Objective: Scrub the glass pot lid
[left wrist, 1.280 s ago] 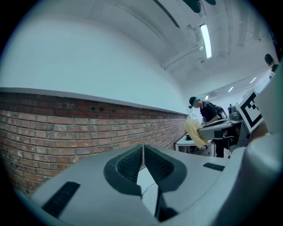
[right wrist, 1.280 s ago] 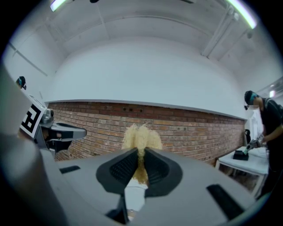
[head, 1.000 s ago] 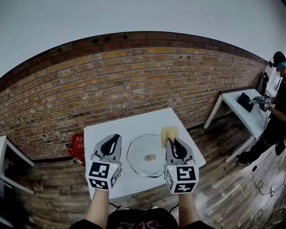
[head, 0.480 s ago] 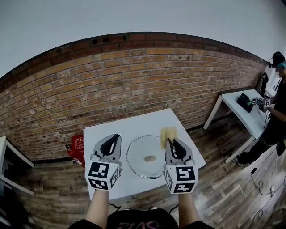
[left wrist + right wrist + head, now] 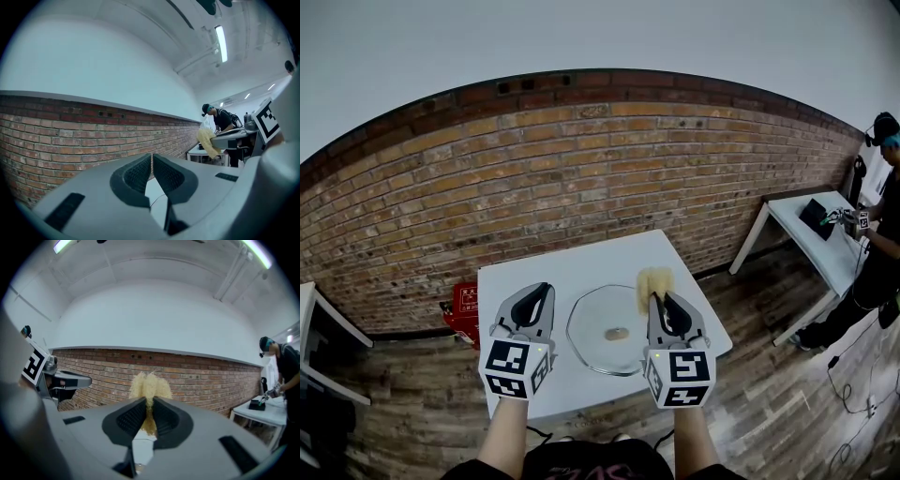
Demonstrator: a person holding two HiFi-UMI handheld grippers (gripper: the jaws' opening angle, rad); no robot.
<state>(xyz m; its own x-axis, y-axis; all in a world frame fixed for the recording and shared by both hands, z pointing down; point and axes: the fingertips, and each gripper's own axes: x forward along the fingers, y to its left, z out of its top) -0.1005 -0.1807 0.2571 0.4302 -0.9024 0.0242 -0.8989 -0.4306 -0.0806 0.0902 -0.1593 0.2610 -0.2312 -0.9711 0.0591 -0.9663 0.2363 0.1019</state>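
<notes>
The round glass pot lid [image 5: 609,330] lies flat on the white table [image 5: 581,272], its pale knob [image 5: 617,333] at the centre. My right gripper [image 5: 655,298] hovers at the lid's right side, shut on a yellow fibrous scrubber [image 5: 654,279] that sticks out past the fingertips; in the right gripper view the scrubber [image 5: 149,389] is pinched between the jaws. My left gripper [image 5: 544,289] hangs to the left of the lid, shut with nothing in it [image 5: 152,161]. Both are held above the table, pointing at the brick wall.
A brick wall [image 5: 581,169] runs behind the table. A red box [image 5: 465,305] sits on the wooden floor at the table's left. At the far right a person [image 5: 883,225] works at another white table [image 5: 816,230].
Both grippers stay almost still. The view has shifted very slightly; lid and scrubber keep their places.
</notes>
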